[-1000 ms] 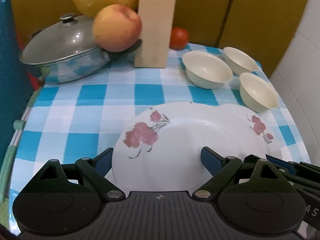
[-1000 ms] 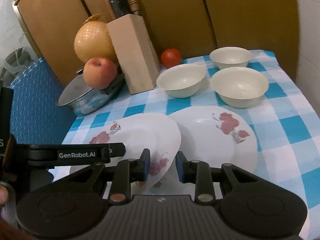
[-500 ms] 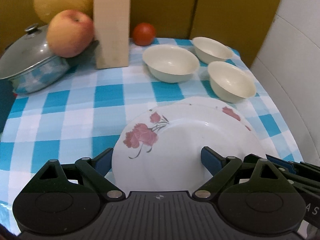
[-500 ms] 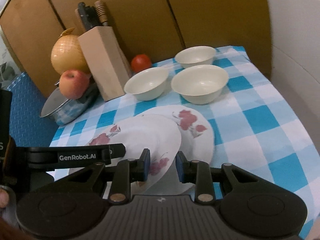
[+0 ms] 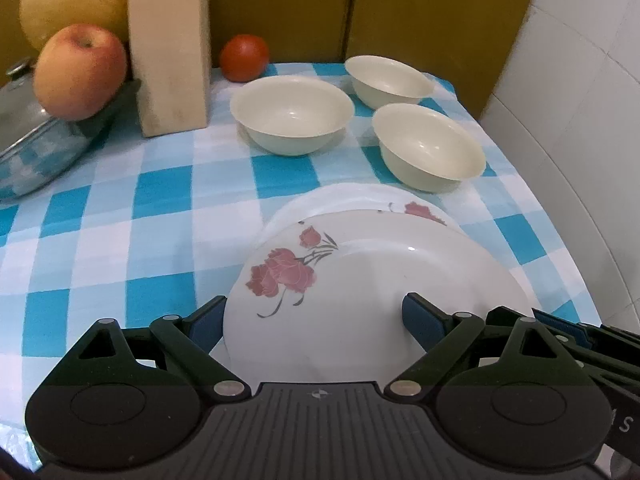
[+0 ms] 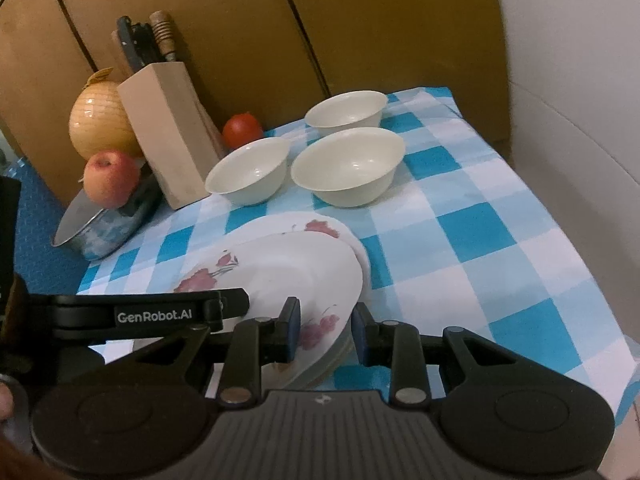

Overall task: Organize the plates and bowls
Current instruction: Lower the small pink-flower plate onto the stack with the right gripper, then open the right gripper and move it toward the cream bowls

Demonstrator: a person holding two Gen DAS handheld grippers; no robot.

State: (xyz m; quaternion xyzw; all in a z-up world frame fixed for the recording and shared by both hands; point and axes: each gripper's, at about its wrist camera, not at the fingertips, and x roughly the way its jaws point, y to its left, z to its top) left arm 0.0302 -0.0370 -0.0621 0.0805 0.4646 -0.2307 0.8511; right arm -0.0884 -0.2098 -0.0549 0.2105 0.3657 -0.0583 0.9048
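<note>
Checked tablecloth (image 5: 160, 184) covers the table. Upper floral plate (image 5: 360, 280) sits tilted over the lower floral plate (image 5: 360, 200), overlapping most of it. Three cream bowls (image 5: 292, 112) stand just beyond, apart from the plates. Left gripper (image 5: 314, 316) is spread wide, its fingers flanking the upper plate's near edge. Right gripper (image 6: 322, 328) brackets the plate rims with a gap visible; grip cannot be determined.
</note>
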